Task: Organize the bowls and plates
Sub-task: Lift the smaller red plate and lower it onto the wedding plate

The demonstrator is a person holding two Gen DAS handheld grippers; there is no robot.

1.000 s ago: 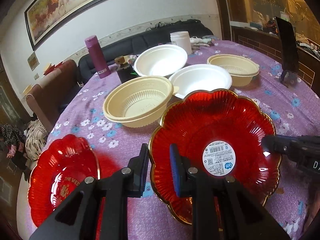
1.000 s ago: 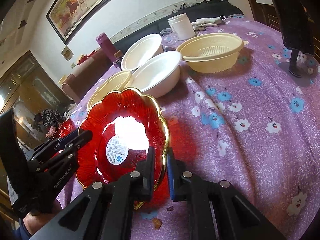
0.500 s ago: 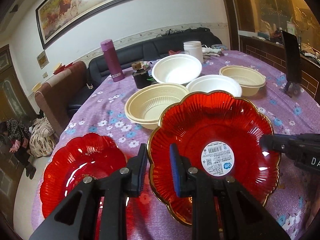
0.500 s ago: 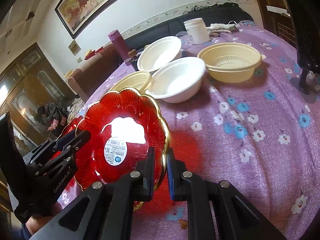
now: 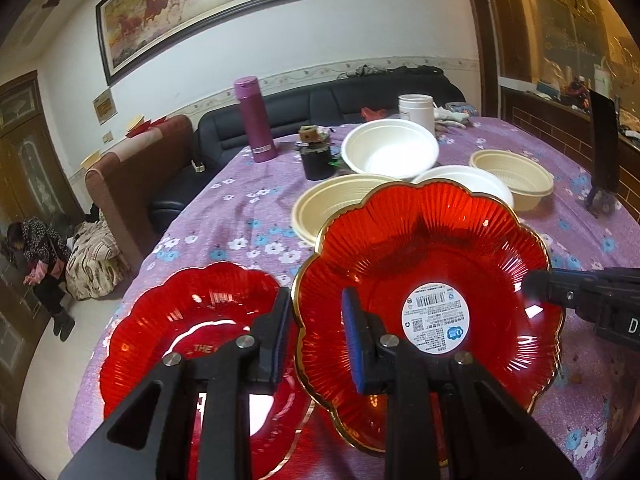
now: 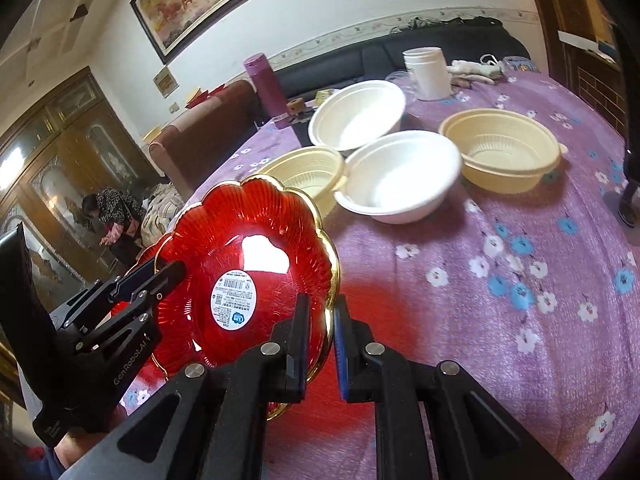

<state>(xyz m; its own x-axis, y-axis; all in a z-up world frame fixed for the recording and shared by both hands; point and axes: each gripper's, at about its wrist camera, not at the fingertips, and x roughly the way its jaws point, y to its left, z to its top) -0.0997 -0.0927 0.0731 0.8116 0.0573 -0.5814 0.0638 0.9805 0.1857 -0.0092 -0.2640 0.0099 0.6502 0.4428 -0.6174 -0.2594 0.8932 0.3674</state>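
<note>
The right gripper (image 6: 320, 344) jaws pinch the gold rim of the red plate (image 5: 432, 264), held above the worktop (image 6: 500, 320), while the left gripper (image 5: 316, 340) jaws are opening around its opposite rim, a second red plate (image 5: 168, 320) lying just beyond the left jaw.

The second red plate (image 5: 192, 320) lies partly hidden behind the fingers (image 5: 276, 344).

The lifted red plate (image 5: 432, 248) looks like glossy ribbed translucent plastic with a shiny gold rim and a round paper label (image 5: 435, 318). Behind it, the white bowls (image 5: 390, 148) appear matt, perhaps foam; the cream bowls (image 6: 500, 154) are smooth plastic. The purple floral tablecloth (image 6: 500, 280) beneath is soft, matt cloth.
</note>
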